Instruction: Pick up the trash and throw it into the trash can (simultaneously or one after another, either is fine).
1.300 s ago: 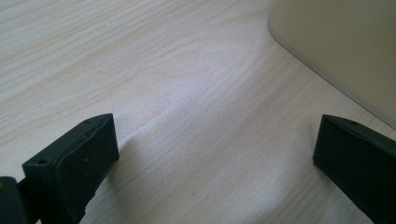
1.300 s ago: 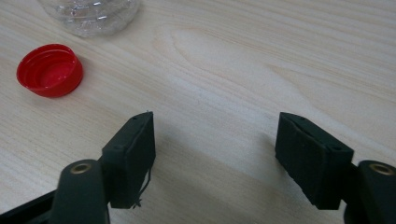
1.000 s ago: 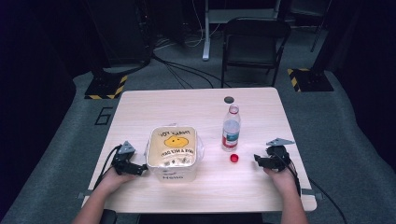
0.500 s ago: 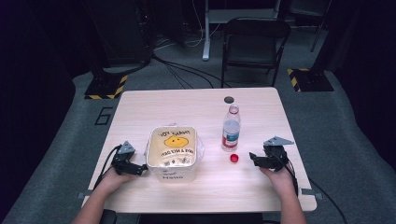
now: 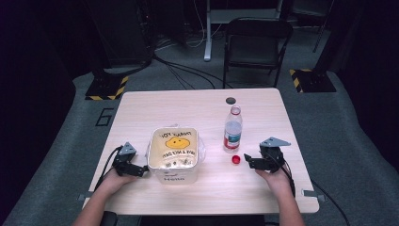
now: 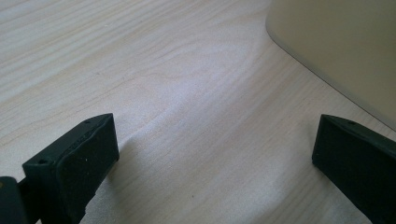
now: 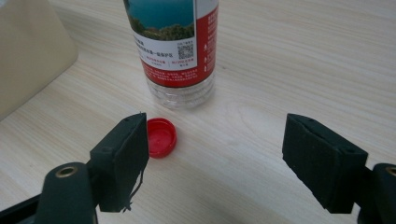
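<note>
Two tongs gape empty: right tongs [image 7: 215,154], just opening, have released the red cap [image 7: 161,136] at the water bottle's [image 7: 173,51] five o'clock; left tongs [image 6: 210,163] idle wide.

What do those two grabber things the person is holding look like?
Each one is black. The left gripper and the right gripper both carry a grey three-cornered plate on top and trail a black cable. Up close, each has two chunky black jaws with flat rubbery pads and small screw holes. The forearms are bare, no sleeves.
</note>
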Demonstrator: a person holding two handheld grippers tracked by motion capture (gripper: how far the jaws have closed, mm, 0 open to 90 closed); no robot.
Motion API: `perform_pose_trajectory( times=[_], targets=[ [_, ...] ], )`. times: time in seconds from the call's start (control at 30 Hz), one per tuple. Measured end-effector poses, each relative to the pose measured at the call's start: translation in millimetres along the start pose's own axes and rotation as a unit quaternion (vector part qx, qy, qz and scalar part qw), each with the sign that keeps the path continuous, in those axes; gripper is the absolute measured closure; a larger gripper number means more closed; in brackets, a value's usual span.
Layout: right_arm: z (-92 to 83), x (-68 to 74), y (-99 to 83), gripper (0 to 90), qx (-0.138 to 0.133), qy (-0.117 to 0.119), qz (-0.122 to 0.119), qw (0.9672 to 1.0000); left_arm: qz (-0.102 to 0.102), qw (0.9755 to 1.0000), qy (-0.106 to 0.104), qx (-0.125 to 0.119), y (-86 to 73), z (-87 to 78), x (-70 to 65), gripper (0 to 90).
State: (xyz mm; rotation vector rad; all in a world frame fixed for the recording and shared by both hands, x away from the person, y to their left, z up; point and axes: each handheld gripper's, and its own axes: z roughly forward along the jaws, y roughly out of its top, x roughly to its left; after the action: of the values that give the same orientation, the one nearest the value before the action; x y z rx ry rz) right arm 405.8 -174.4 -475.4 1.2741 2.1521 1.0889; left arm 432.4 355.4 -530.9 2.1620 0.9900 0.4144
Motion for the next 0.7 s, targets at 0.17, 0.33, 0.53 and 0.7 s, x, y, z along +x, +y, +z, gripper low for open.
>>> perform_pose_trajectory(
  times=[0.17,0.33,0.53,0.7],
  targets=[
    [3.0,3.8,1.9,18.8,-0.005,0.002,0.004,1.0000,0.001,1.0000,-0.001,0.002,0.6,0.1,0.3,0.1],
    [4.5,7.3,4.4,17.1,-0.005,0.004,-0.002,1.0000,0.001,1.0000,-0.001,0.002,0.8,0.3,0.4,0.1],
    [6.8,12.6,9.5,13.5,0.010,0.006,0.001,0.9999,0.002,1.0000,-0.002,0.002,0.9,0.4,0.6,0.1],
    [1.6,13.4,14.7,13.4,-0.003,0.008,0.008,0.9999,0.003,1.0000,-0.002,0.006,1.7,0.6,0.5,0.0]
  ],
)
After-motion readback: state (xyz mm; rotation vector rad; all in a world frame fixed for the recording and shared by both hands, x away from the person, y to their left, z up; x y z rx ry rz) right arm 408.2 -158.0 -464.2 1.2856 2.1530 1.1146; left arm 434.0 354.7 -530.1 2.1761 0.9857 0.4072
